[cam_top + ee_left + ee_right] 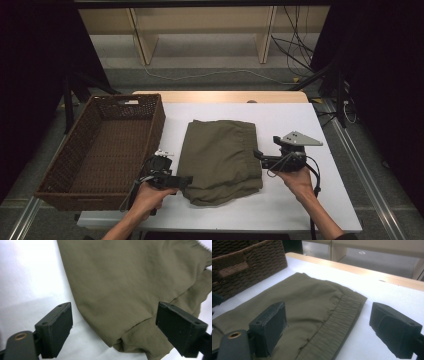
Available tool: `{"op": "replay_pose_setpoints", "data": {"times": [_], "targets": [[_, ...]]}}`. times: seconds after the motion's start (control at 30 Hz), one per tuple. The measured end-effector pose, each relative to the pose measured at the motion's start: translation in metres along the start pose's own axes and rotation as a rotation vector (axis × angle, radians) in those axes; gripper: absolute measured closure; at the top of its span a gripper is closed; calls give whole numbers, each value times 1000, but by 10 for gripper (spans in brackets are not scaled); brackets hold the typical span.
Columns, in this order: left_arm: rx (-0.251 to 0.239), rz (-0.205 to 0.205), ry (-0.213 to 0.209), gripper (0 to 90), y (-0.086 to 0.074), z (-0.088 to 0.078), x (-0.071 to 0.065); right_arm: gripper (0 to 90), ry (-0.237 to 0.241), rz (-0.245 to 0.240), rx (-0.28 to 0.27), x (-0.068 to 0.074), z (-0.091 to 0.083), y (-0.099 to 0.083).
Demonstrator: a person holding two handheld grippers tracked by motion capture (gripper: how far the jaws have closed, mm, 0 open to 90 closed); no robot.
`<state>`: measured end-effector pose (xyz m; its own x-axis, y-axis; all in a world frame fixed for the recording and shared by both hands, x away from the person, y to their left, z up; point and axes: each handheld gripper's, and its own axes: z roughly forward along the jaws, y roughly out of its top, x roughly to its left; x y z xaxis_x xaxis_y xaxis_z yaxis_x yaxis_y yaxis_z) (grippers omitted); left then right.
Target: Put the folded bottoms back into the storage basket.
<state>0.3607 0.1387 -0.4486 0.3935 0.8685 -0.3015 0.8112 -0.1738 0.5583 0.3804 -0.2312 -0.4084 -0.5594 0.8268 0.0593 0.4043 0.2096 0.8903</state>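
Observation:
A folded olive-green garment (222, 157) lies in the middle of the white table (300, 200). My left gripper (187, 181) is at the garment's near left corner. In the left gripper view (115, 315) its jaws stand open and wide apart, the cloth corner (125, 290) lies between them, and neither pad presses on it. My right gripper (257, 154) is at the garment's right edge, also open. In the right gripper view (328, 313) one jaw hangs over the gathered waistband (332, 322) and the other over bare table.
A dark woven basket (159, 120) stands to the left of the garment, its near wall close to my left hand; it also shows in the right gripper view (249, 265). A wooden strip (220, 96) borders the table's far edge. Wooden shelf legs and cables lie on the floor beyond.

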Motion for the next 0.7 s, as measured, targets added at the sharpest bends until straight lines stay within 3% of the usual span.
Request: {"op": "replay_pose_setpoints", "data": {"times": [0.03, 0.13, 0.2, 0.3, 0.33, 0.57, 0.63, 0.7], "targets": [[29, -6, 9, 146, -1, 3, 0, 149, 0, 6, 6, -2, 3, 1], [47, -25, 10, 152, -2, 5, 1, 150, -9, 4, 16, -6, 7, 4], [73, -93, -24, 153, -4, 8, 7, 151, -15, 7, 27, -11, 14, 6], [96, -109, -31, 156, -5, 11, 9, 151, -13, 15, 31, -13, 19, 7], [108, -133, -49, 157, -6, 13, 10, 151, -10, 20, 36, -14, 23, 8], [105, -148, -45, 162, -6, 14, 13, 154, -21, -2, 70, -16, 36, 11], [113, -155, -48, 168, -7, 15, 14, 154, -27, 1, 80, -17, 38, 12], [138, -159, -62, 168, -8, 18, 14, 154, -24, 27, 124, -23, 47, 14]]}}
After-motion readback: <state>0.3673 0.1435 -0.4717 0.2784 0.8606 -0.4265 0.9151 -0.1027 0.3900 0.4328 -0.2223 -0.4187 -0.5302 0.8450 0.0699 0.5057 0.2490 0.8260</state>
